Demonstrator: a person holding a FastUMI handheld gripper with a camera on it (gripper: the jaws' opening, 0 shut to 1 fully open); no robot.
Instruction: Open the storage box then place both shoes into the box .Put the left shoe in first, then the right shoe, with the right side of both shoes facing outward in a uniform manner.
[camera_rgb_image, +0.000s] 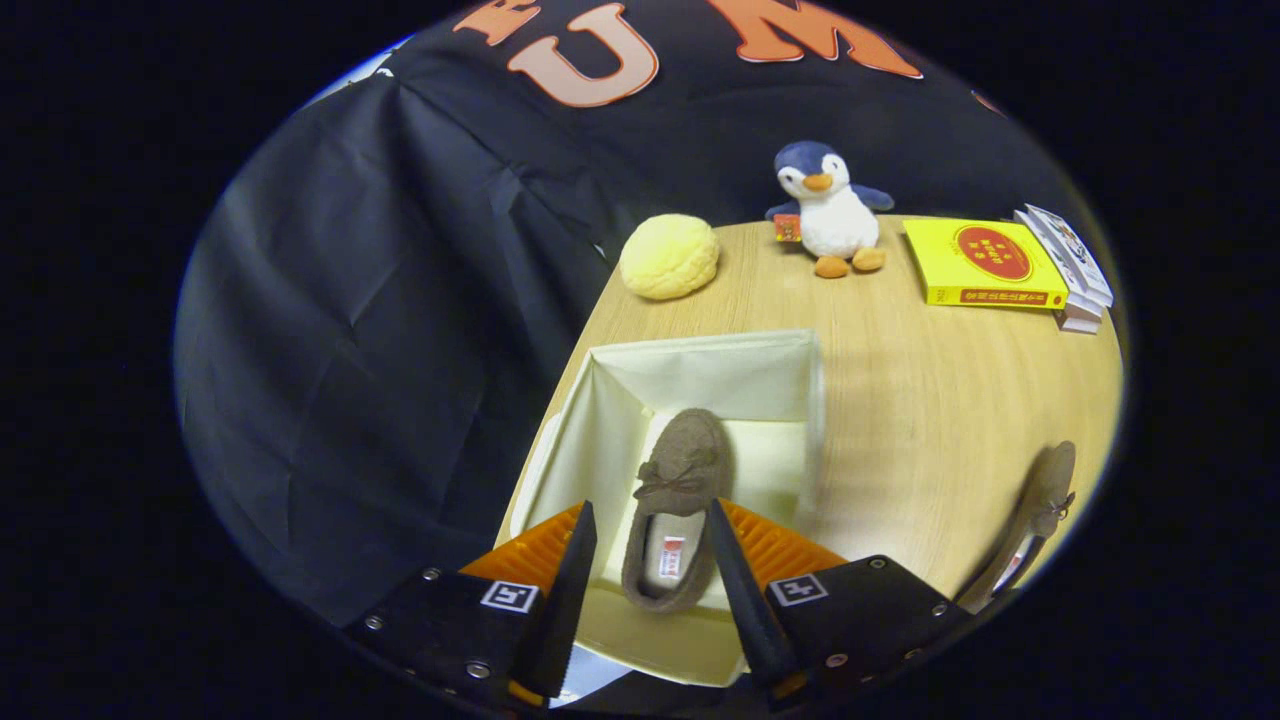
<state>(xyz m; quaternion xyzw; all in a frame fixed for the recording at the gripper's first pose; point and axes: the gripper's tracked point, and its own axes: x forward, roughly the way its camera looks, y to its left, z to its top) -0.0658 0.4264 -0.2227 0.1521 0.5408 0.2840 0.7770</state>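
Right now the tongs (652, 555) hang over the open cream storage box (700, 365), and their fingers are spread wide apart, touching nothing. Between the fingers, down inside the box, lies a brown slipper (678, 505) with a small bow on top. Off to the right of the tongs, the other brown slipper (1030, 525) rests on the wooden table (930, 400). Beyond the box sit a yellow bun toy (668, 257), a plush penguin (830, 210) and a yellow book (985, 263) on a stack of other books (1075, 275).
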